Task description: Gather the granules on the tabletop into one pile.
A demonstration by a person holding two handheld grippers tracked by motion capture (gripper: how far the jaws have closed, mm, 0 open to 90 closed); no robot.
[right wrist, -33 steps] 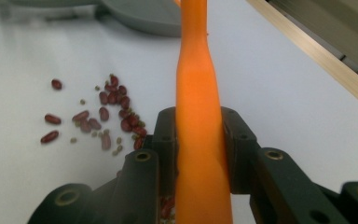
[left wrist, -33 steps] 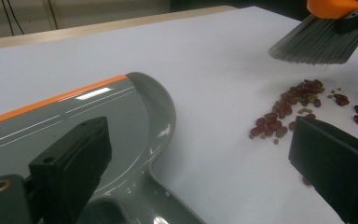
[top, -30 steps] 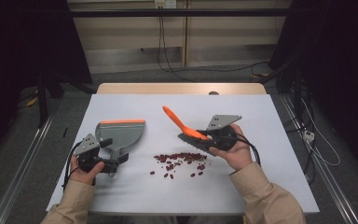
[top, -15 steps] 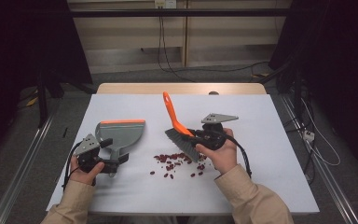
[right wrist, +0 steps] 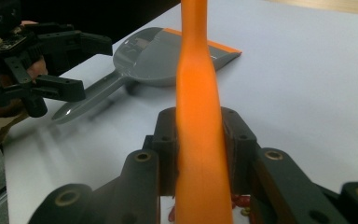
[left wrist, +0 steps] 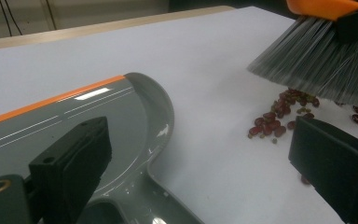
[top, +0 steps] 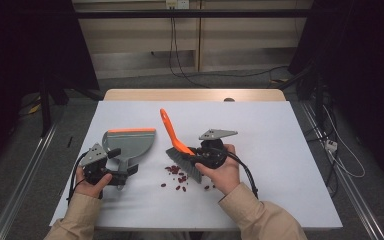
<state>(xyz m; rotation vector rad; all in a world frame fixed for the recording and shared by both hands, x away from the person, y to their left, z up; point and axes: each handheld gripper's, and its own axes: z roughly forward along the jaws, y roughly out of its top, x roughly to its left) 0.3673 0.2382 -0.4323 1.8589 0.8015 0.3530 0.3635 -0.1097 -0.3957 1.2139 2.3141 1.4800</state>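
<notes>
A grey dustpan [top: 130, 141] with an orange lip lies flat on the white table [top: 280, 150], left of centre, its handle pointing toward the person. My left gripper [top: 122, 162] is open, its jaws standing wide to either side of that handle [left wrist: 135, 205]. My right gripper [top: 200, 152] is shut on the orange handle [right wrist: 198, 93] of a hand brush. The grey bristles [top: 185, 162] hang low over the right side of a scatter of small red beans [top: 180, 177]. In the left gripper view the bristles [left wrist: 317, 70] hover just above the beans [left wrist: 279, 119], which lie to the right of the pan [left wrist: 74, 121].
The table's far edge [top: 195, 95] is a wooden strip. Cables [top: 180, 60] trail on the floor behind it, and a metal rail [top: 25, 180] runs along the floor at the left. Each gripper trails a black cable [top: 247, 175] near the person's sleeves.
My right gripper moved left toward the beans and tipped the brush more upright, bringing the bristles down onto the pile. The left gripper and dustpan stayed put.
</notes>
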